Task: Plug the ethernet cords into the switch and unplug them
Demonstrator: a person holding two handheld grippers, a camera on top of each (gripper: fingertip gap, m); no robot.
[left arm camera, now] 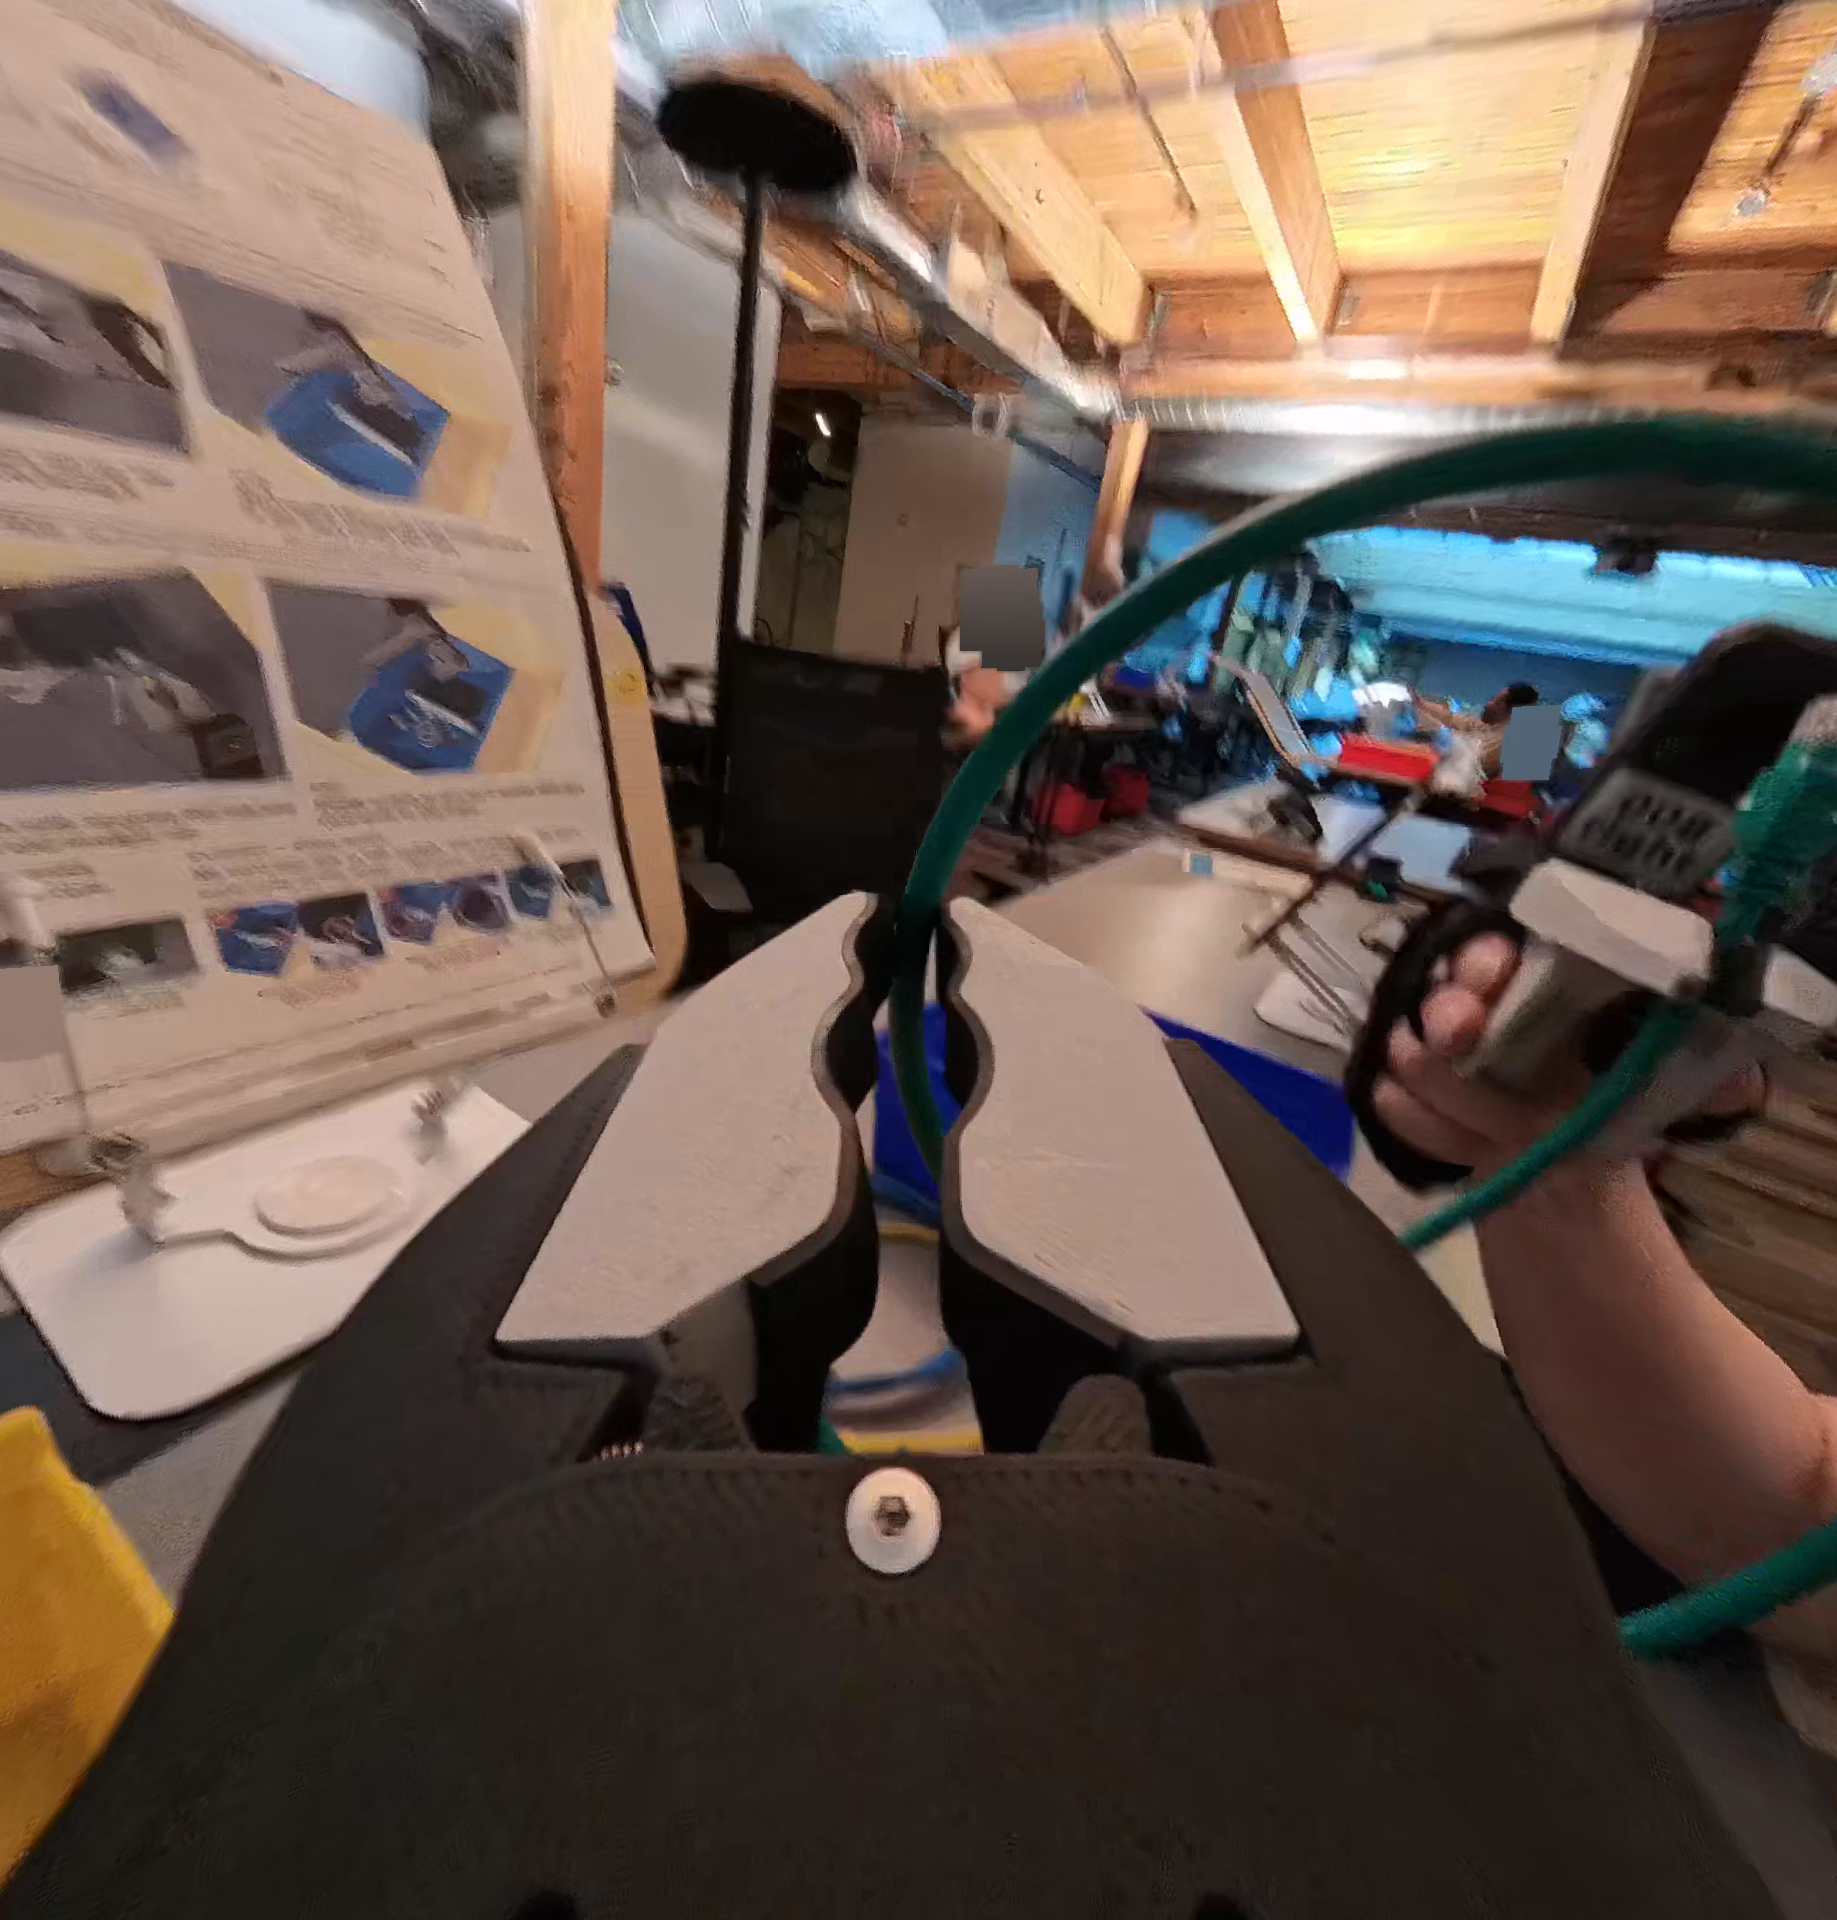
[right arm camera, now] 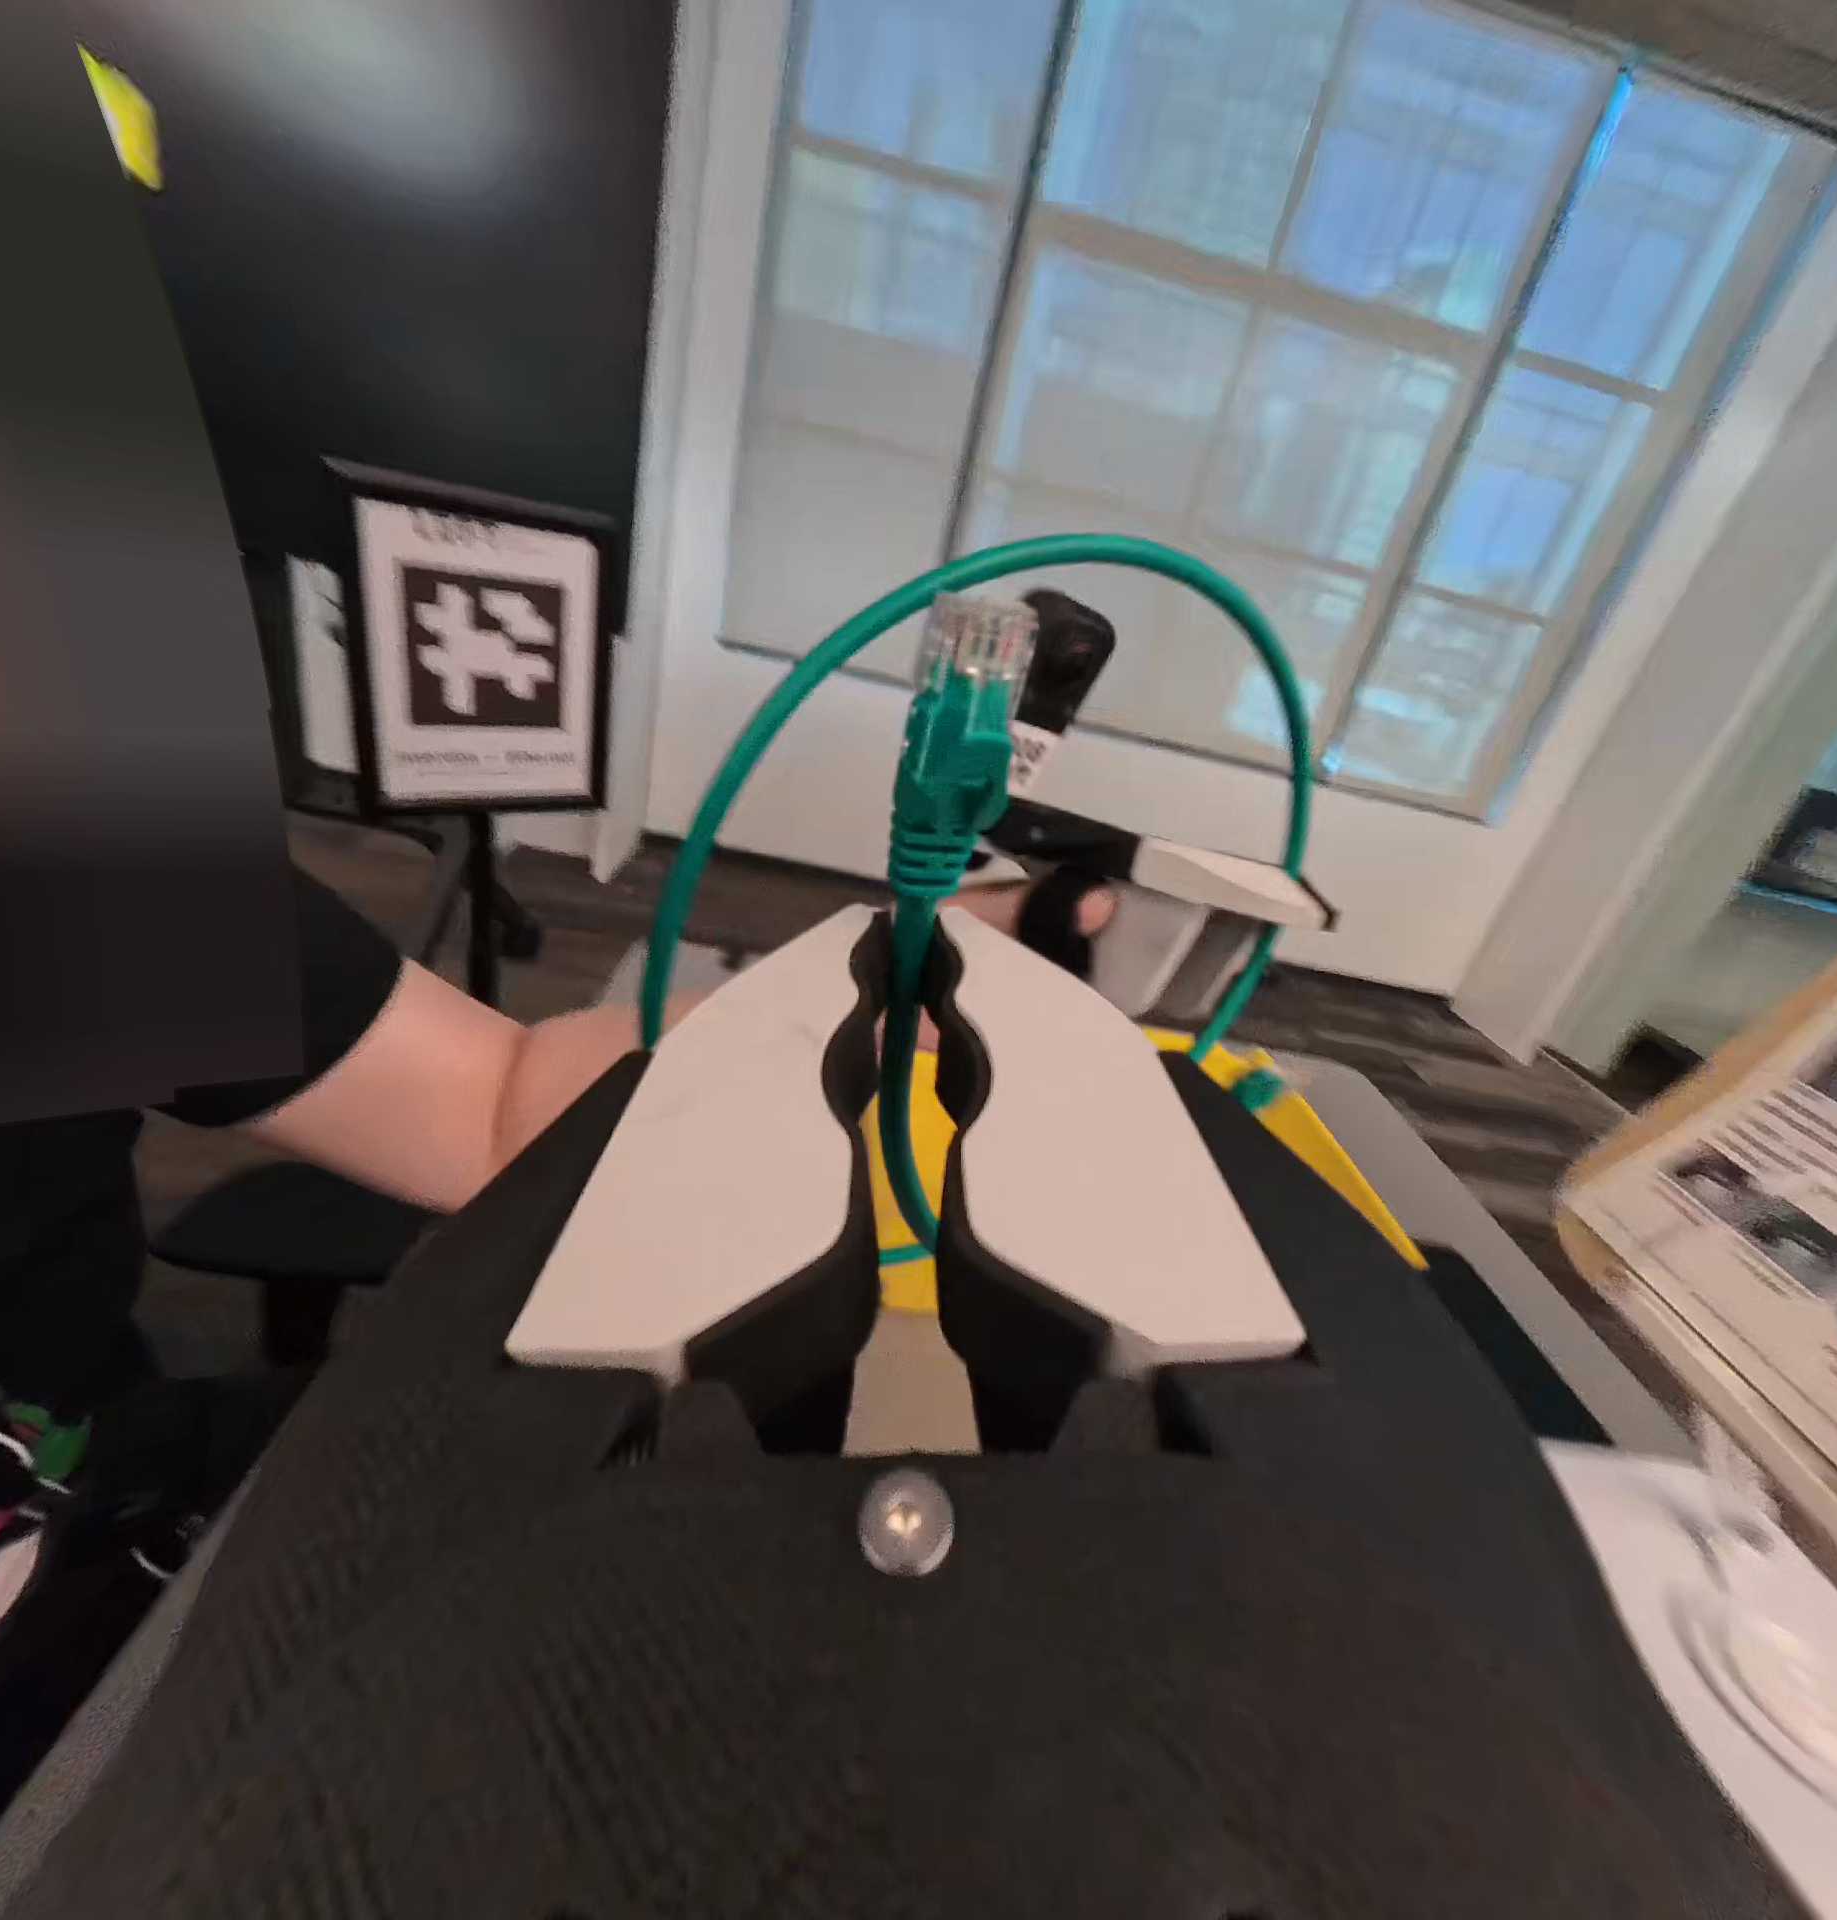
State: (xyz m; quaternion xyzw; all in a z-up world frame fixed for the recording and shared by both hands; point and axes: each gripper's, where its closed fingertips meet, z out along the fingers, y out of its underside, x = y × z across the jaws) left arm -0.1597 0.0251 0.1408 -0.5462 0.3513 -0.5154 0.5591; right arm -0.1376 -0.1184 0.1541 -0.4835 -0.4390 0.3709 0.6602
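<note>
Closest in the left wrist view, the left gripper (left arm camera: pixel 912 940) has its two white-faced fingers nearly together, pinching a green ethernet cord (left arm camera: pixel 1007 748) at the very tips; the cord runs down between the fingers and also rises from them in a wide arc up and to the right. Closest in the right wrist view, the right gripper (right arm camera: pixel 906 940) is likewise closed almost fully on the same green cord (right arm camera: pixel 898 1049), gripping it just below the strain-relief boot. The clear plug (right arm camera: pixel 981 644) stands straight up beyond the fingertips, its long axis in line with the fingers, contacts pointing away from the camera. Behind the plug the cord loops overhead and comes down to the right, toward a yellow bin (right arm camera: pixel 1309 1122) on the table. A little farther off in the left wrist view, the right gripper (left arm camera: pixel 1620 935) appears at the right edge, held by a person's hand (left arm camera: pixel 1454 1049), with the green plug (left arm camera: pixel 1818 769) sticking up from it. A blue bin (left arm camera: pixel 1257 1091) sits low beyond the left fingers, and a blurred instruction board (left arm camera: pixel 270 623) on a white stand leans at left. Farther away are a workshop with wooden ceiling beams, and a large window in the right wrist view. The switch is not visible in either view, so its direction from the plug cannot be told. The right gripper holds the plug end, so it is likely the one to make the insertion.
</note>
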